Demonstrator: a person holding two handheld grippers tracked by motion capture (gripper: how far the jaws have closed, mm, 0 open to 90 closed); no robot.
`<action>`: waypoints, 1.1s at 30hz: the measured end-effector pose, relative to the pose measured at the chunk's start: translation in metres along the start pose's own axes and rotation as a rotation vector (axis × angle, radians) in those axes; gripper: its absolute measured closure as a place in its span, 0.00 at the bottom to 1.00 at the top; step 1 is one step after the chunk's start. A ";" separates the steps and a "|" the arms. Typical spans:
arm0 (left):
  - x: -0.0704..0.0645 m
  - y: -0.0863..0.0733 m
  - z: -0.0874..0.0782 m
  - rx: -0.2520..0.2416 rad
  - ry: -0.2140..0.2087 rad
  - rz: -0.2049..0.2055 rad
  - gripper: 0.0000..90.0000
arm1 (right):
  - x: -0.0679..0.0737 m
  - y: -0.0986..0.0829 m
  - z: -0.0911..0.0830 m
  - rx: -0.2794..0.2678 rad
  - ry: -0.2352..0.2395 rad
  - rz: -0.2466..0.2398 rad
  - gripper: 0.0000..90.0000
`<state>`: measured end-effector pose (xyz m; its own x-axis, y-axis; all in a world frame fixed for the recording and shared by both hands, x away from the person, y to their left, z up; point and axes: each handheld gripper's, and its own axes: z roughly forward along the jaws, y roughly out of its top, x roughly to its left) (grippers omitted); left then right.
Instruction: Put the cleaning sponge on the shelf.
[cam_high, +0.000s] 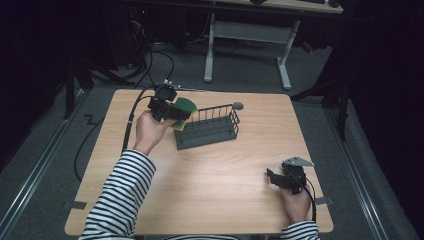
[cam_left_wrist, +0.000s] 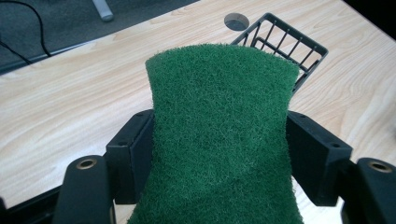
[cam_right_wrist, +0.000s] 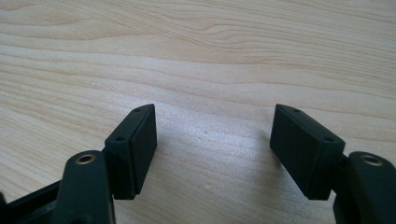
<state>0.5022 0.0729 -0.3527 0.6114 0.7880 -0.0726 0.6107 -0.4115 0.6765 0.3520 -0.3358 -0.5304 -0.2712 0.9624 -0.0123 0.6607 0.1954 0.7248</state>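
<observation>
My left gripper (cam_high: 176, 113) is shut on a green scouring sponge (cam_high: 185, 111) with a yellow underside, held just above the left end of a dark wire rack (cam_high: 209, 128). In the left gripper view the sponge (cam_left_wrist: 219, 135) is squeezed between both jaws, and the rack (cam_left_wrist: 286, 46) lies beyond it. My right gripper (cam_high: 272, 176) rests near the table's front right corner, open. The right gripper view has its jaws wide apart over bare wood, with nothing between them (cam_right_wrist: 212, 154).
The wooden table (cam_high: 230, 170) has a round cable hole (cam_high: 238, 105) right behind the rack. A cable (cam_high: 131, 120) trails from the left gripper off the table's left edge. Another desk's white legs (cam_high: 285, 65) stand on the grey floor behind.
</observation>
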 end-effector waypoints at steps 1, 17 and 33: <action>-0.002 0.002 0.003 0.004 0.003 0.007 0.34 | 0.000 0.000 0.000 0.000 0.000 -0.001 0.35; -0.020 0.023 0.041 0.010 0.020 0.040 0.34 | 0.000 0.000 0.000 0.000 0.001 -0.004 0.35; -0.013 0.021 0.066 0.012 0.096 0.026 0.34 | 0.000 0.000 0.000 0.002 0.000 -0.004 0.34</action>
<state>0.5405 0.0237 -0.3861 0.5766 0.8169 0.0157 0.6016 -0.4375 0.6683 0.3521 -0.3353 -0.5305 -0.2742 0.9615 -0.0152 0.6607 0.1999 0.7235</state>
